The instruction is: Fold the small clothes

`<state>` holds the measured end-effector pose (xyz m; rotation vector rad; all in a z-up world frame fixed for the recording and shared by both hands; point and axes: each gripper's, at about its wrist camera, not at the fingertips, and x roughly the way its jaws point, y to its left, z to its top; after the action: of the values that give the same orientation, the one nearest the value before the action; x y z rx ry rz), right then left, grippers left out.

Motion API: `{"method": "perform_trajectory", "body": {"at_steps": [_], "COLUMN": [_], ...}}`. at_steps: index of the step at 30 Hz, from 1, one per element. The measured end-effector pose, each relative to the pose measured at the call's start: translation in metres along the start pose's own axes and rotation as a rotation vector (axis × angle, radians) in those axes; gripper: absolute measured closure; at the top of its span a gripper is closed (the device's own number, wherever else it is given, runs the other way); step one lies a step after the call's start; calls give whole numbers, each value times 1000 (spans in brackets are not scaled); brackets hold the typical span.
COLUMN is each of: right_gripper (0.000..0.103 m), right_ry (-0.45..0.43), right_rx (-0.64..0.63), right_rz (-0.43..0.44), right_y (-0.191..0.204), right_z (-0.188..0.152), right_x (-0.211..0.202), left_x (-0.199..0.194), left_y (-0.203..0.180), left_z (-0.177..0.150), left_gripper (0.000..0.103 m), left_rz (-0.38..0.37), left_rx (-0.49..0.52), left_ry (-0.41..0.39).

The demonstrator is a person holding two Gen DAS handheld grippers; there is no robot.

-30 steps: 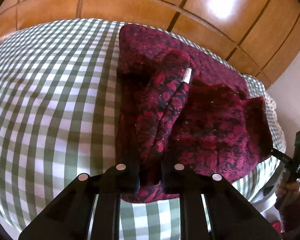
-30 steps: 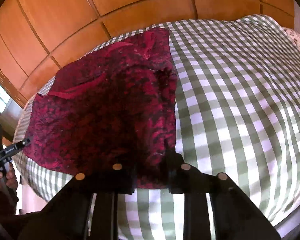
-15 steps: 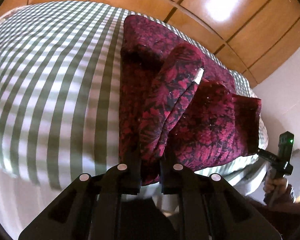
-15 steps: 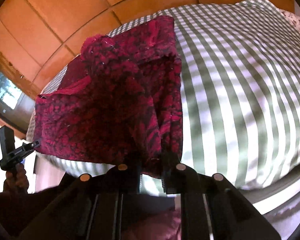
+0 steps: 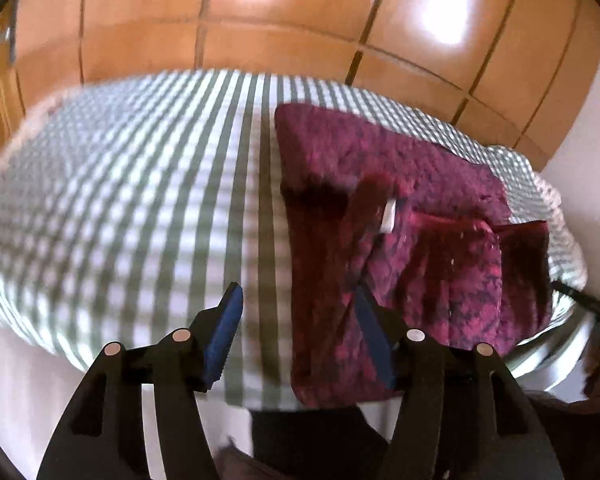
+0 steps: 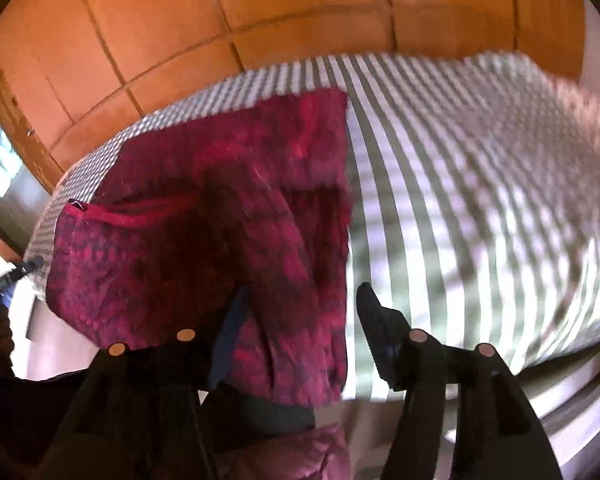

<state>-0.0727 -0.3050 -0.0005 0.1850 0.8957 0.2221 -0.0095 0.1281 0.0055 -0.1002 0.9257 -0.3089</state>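
Crimson garment lying part-folded at near edge of checked bed, overhanging slightly; left claw and right claw both spread wide, released.

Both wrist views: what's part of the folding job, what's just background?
Job:
- red patterned garment, with white tag
- left gripper, jaws open
- right gripper, jaws open

Background:
- checked bedcover
- wooden panelled wall
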Motion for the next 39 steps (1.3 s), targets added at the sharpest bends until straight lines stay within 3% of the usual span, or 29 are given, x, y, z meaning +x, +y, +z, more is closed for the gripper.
{"method": "perform_trajectory", "body": {"at_steps": [4, 8, 9, 11, 12, 13, 14, 17, 22, 27, 31, 34, 39], "right_gripper": [46, 51, 55, 74, 81, 82, 82, 83, 85, 87, 87, 87, 87], "right_ry": [-81, -97, -96, -73, -55, -43, -38, 4, 14, -42, -102, -126, -138], "right_rx": [-101, -181, -211, -260, -259, -240, -223, -118, -81, -75, -47, -2, 29], "right_rz": [-67, -100, -118, -158, -162, -167, -173, -159, -122, -22, 31, 59, 34], "right_y": [28, 47, 52, 56, 51, 43, 37, 9, 4, 9, 9, 5, 6], "right_z": [16, 23, 25, 27, 26, 26, 25, 24, 25, 35, 50, 71, 112], "right_x": [5, 20, 26, 40, 46, 52, 54, 69, 70, 24, -6, -3, 23], "left_x": [5, 22, 26, 41, 51, 60, 68, 79, 65, 20, 5, 12, 34], "left_y": [-24, -48, -52, -60, -61, -61, -59, -47, -11, -14, -13, -10, -16], "left_z": [17, 30, 30, 32, 33, 33, 32, 29, 29, 20, 31, 52, 98], "left_gripper": [43, 43, 43, 43, 46, 65, 77, 87, 90, 90, 90, 90, 90], "left_rz": [34, 26, 28, 21, 17, 15, 4, -4, -90, -170, -199, -188, -122], "left_rx": [139, 256, 284, 330, 338, 340, 339, 294, 80, 72, 62, 25, 24], "left_ry": [-49, -66, -65, -43, -20, 6, 36, 51, 23, -68, -122, -139, -180]}}
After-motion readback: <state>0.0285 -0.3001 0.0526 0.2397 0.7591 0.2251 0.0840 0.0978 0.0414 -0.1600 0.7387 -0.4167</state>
